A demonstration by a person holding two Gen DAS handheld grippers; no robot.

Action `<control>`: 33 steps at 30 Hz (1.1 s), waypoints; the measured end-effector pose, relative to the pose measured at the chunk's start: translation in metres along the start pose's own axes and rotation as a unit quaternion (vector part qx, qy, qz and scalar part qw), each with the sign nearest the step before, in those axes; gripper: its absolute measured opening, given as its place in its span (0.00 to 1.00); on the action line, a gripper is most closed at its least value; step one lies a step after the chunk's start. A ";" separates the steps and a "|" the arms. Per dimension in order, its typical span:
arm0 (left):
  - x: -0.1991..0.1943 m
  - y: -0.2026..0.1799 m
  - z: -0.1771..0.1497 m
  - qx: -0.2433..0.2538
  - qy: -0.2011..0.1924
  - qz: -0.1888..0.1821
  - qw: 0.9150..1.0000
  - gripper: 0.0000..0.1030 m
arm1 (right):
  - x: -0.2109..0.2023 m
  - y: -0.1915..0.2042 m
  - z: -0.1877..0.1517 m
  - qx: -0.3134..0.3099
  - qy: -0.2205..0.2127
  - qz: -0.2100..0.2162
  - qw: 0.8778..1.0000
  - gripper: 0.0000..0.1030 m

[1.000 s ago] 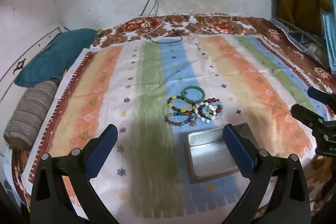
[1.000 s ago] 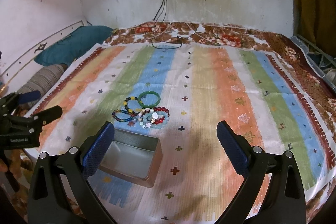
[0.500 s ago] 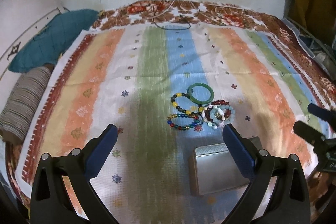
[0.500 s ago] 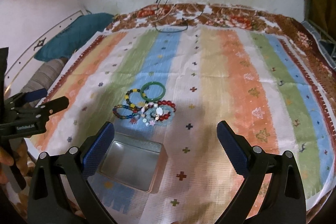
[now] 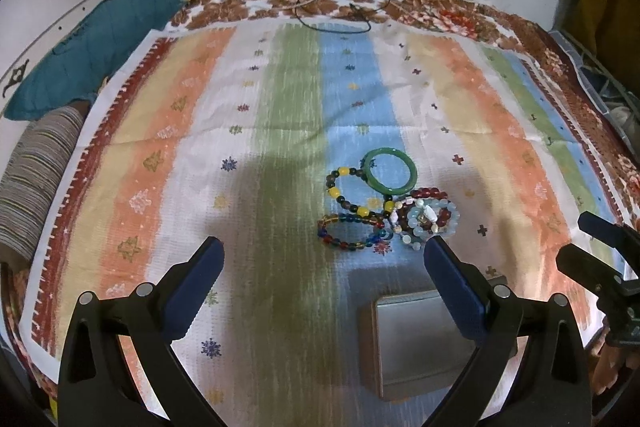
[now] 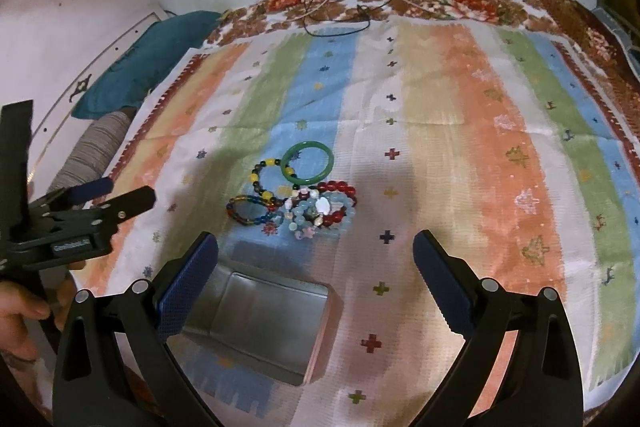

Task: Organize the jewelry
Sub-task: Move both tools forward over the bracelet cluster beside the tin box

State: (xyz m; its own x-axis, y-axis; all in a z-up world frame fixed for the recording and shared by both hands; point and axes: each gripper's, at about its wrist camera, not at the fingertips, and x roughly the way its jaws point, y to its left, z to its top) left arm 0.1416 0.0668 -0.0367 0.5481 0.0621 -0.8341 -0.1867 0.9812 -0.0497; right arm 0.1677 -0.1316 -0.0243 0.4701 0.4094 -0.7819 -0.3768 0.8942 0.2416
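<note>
A green bangle (image 5: 391, 170) (image 6: 307, 163) lies on the striped cloth beside several bead bracelets: a yellow-and-dark one (image 5: 347, 191), a multicoloured one (image 5: 349, 231) and a red and pale-blue cluster (image 5: 426, 215) (image 6: 324, 209). An open, empty metal tin (image 5: 416, 343) (image 6: 256, 323) stands just in front of them. My left gripper (image 5: 324, 263) is open and empty, hovering short of the bracelets. My right gripper (image 6: 316, 259) is open and empty, above the tin's far edge. Each gripper shows in the other's view, the right one (image 5: 596, 247) and the left one (image 6: 96, 195).
A striped cloth (image 5: 280, 147) covers the bed. A teal cushion (image 5: 92, 43) and a striped bolster (image 5: 32, 183) lie at the left edge. Black cables (image 5: 340, 15) hang from the wall onto the far end. Clutter sits beyond the right edge (image 5: 616, 95).
Both grippers have moved forward and tilted down toward the bracelets, which now sit larger and nearer. The jaws stay open. Nothing on the cloth has moved.
</note>
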 end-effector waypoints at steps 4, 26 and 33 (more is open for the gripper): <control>0.016 0.007 0.004 -0.015 0.022 -0.005 1.000 0.95 | 0.009 0.002 0.004 -0.006 0.008 0.000 1.000 0.96; 0.079 0.010 0.017 -0.014 0.086 0.002 0.996 0.91 | 0.064 -0.009 0.017 0.020 0.075 0.001 0.997 0.96; 0.094 0.009 0.020 -0.009 0.096 0.002 0.995 0.88 | 0.078 -0.010 0.020 0.019 0.090 -0.006 0.996 0.83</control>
State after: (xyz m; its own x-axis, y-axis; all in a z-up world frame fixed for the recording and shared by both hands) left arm 0.2079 0.0849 -0.1045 0.3823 0.0293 -0.9236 -0.2037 0.9776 -0.0533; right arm 0.2237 -0.1054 -0.0762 0.3226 0.3629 -0.8742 -0.3399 0.9064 0.2509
